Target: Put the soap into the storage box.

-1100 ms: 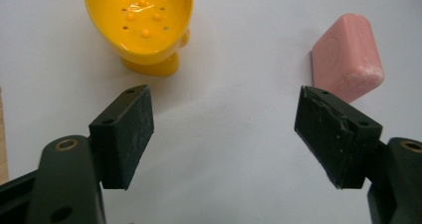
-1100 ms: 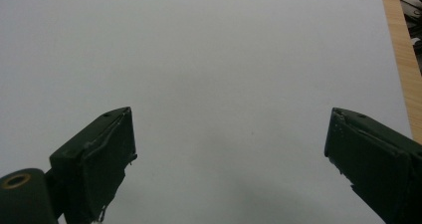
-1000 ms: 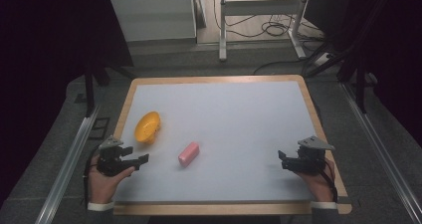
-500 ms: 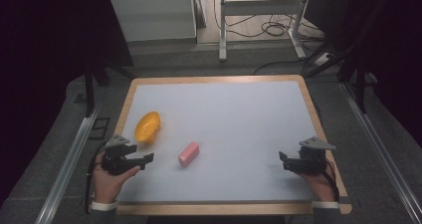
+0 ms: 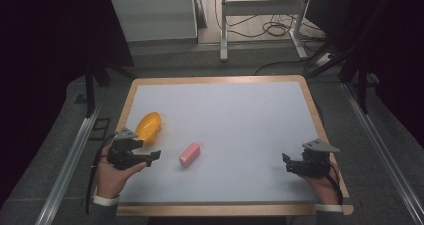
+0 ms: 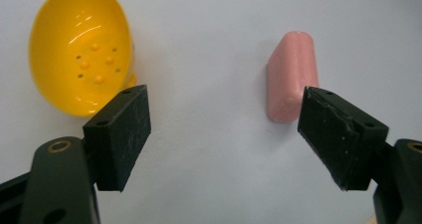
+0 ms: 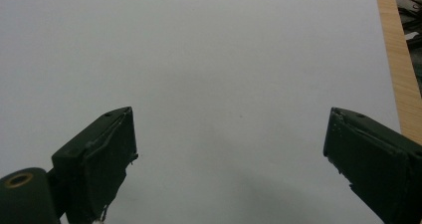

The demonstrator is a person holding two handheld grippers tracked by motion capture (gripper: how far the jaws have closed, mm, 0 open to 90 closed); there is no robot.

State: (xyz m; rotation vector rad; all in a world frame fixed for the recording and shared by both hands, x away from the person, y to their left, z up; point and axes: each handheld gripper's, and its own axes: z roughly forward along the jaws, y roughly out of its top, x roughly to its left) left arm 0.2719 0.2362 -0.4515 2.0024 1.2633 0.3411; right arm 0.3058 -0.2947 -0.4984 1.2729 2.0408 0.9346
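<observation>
Beside pink block (image 5: 190, 154), left hand-held gripper (image 5: 154, 156) level, jaws wide, empty.

On the table (image 5: 240, 115) lie one yellow bowl (image 5: 148, 125) and one pink block (image 5: 189, 154), with two tools over it.

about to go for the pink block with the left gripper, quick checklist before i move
1. Left gripper open: ok, fingers stand wide apart with nothing between them.
2. Pink block in its sights: ok, it lies ahead, near the right-hand finger rather than centred.
3. Block free of neighbours: ok, it lies apart from the yellow bowl.
4. Bowl clear of the path: not ok, it sits close beside the left gripper.
5. Right gripper out of the way: ok, open over bare table.
</observation>
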